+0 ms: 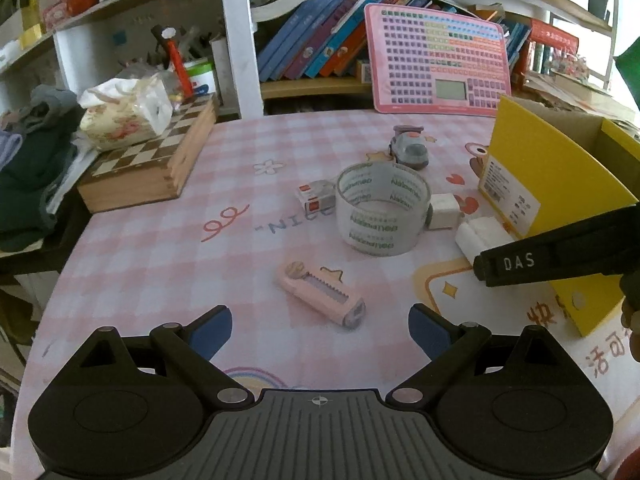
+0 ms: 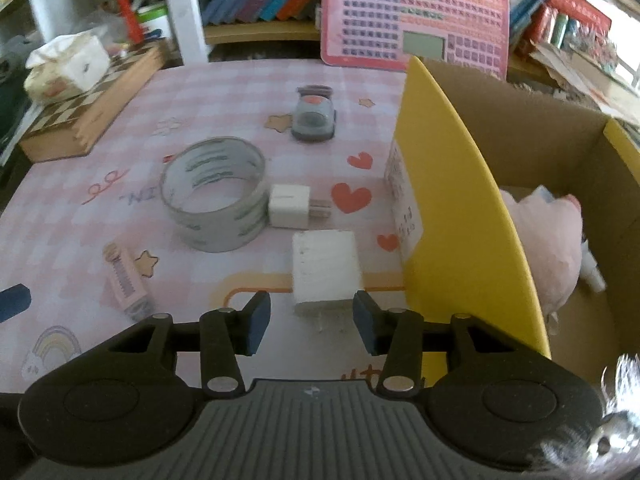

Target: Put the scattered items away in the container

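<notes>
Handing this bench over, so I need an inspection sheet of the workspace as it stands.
Surface: pink checked tablecloth, printed with cartoons.
Job's things: tape roll, white charger touching it, white block, pink cutter, toy car, small box; pink plush already in yellow carton.
Clutter: chessboard box, tissue pack.
Grippers: left gripper open, empty; right gripper open, astride the block.
Cables: nothing seen.
Surroundings: bookshelf, pink keyboard toy.

The tape roll looked glossy clear plastic; beside it, the charger was smooth white plastic; the box behind, perhaps matt cardboard.
</notes>
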### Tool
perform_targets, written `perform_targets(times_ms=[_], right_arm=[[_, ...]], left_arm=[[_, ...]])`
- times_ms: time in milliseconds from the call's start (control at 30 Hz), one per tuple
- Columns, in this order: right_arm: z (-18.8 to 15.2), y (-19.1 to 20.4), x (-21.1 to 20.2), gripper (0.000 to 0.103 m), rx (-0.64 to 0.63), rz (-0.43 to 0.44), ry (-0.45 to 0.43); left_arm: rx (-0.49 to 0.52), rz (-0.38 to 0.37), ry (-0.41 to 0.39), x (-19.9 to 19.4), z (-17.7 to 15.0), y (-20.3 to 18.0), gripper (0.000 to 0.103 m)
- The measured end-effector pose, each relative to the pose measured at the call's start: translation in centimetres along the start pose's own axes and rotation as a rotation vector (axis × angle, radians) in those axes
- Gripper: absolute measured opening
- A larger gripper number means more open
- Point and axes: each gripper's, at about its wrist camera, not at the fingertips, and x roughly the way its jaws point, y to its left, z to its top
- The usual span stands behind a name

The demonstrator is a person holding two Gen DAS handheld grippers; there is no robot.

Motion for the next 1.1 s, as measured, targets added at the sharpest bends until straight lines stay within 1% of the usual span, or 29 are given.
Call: perform_targets(times_ms=[133, 300, 467, 600, 733, 800, 900, 933, 967, 1000, 1067, 1100], right_arm=[[0.1, -0.2, 0.6, 0.045, 0.0, 0.013, 0.014], [0.6, -0.3, 1.5, 0.045, -0.001, 0.002, 0.022], [1.0, -0.2, 2.6, 0.047, -0.006, -0.003, 0.033], [1.4, -0.2, 3.5, 0.05, -0.004, 0.005, 0.04], [1.7, 0.0, 3.9, 0.054, -0.017, 0.01, 0.041], [1.8, 0.0, 4.1, 0.055, -0.023, 0.013, 0.039], [2.0, -0.1, 4.1, 0.053, -0.026, 0.018, 0.045], [2.0, -0.1, 4.1, 0.052, -0.024, 0.022, 0.045], [2.0, -0.2, 4.1, 0.052, -0.022, 0.027, 0.046], [2.0, -0.2, 4.1, 0.05, -0.021, 0.032, 0.048], [2.0, -0.3, 4.0, 0.048, -0.019, 0.051, 0.054], [2.0, -0.3, 3.9, 0.047, -0.02, 0.064, 0.057]], left_arm=[[-0.003, -0.008, 0.007, 1.0, 0.4, -0.2, 0.097], [-0.011, -0.015, 0.015, 2.3, 0.9, -0.4, 0.097], [-0.085, -0.033, 0.04, 3.9, 1.3, 0.1, 0.094], [-0.105, -0.028, 0.066, 5.1, 1.5, 0.3, 0.09], [-0.112, -0.036, 0.084, 5.8, 1.5, 0.5, 0.081], [-0.102, -0.016, 0.083, 6.1, 1.5, 0.6, 0.08], [-0.073, 0.022, 0.081, 6.1, 1.5, 0.9, 0.071], [-0.071, 0.02, 0.078, 6.0, 1.5, 1.1, 0.066], [-0.068, 0.021, 0.077, 5.9, 1.4, 1.4, 0.057], [-0.068, 0.024, 0.079, 5.8, 1.4, 1.6, 0.054], [-0.081, 0.027, 0.089, 5.5, 1.5, 2.1, 0.043], [-0.089, 0.03, 0.094, 5.4, 1.4, 2.4, 0.043]])
